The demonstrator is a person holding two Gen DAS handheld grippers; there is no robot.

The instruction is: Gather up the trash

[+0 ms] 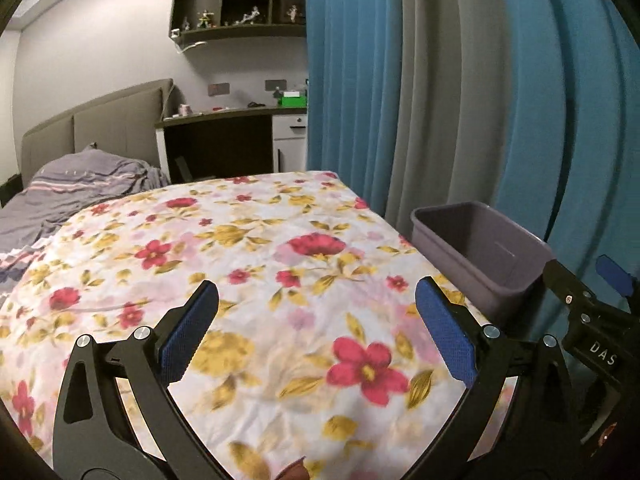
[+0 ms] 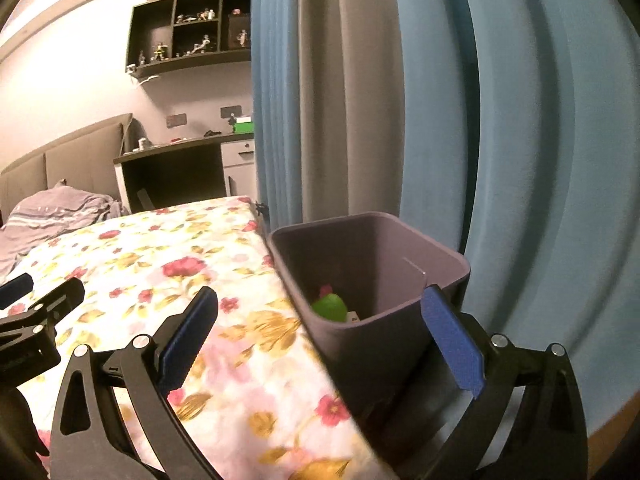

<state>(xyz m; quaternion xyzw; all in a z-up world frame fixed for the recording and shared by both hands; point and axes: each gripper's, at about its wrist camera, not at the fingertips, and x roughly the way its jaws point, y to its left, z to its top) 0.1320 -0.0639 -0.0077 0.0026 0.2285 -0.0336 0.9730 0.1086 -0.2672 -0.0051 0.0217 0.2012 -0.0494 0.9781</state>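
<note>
Left claw (image 1: 316, 320) hangs over the floral bedspread (image 1: 256, 248), blue pads spread wide, nothing between them. Only printed fabric lies under and ahead of it; no loose trash shows on the bedspread from here.

Right claw (image 2: 320, 334) hangs at the bed's edge, pads wide apart too, gripping nothing. The purple bin (image 2: 372, 264) stands straight ahead of this claw, beside the bed and just off its edge. Its near corner sits in the gap between the pads; whether the right pad (image 2: 452, 344) touches the bin wall I cannot tell. Inside the bin, at the bottom: a green piece of trash (image 2: 330, 307) with something red just behind it and a pale scrap beside it, too blurred to name.

From the left claw, the same bin (image 1: 480, 248) is ahead and off to its right, and the other claw's fingers (image 1: 612, 276) poke in just right of the bin. From the right claw, the left one's fingers (image 2: 44, 300) show at its left, over the bedspread.

Blue and grey curtains (image 2: 480, 120) hang behind the bin. Far ahead of both claws: a rumpled grey striped blanket (image 1: 80, 184) by the headboard (image 1: 100, 120), a desk surface (image 1: 232, 114) with small clutter and a green box (image 1: 294, 100), and dark wall shelves (image 1: 240, 0) with figurines.
</note>
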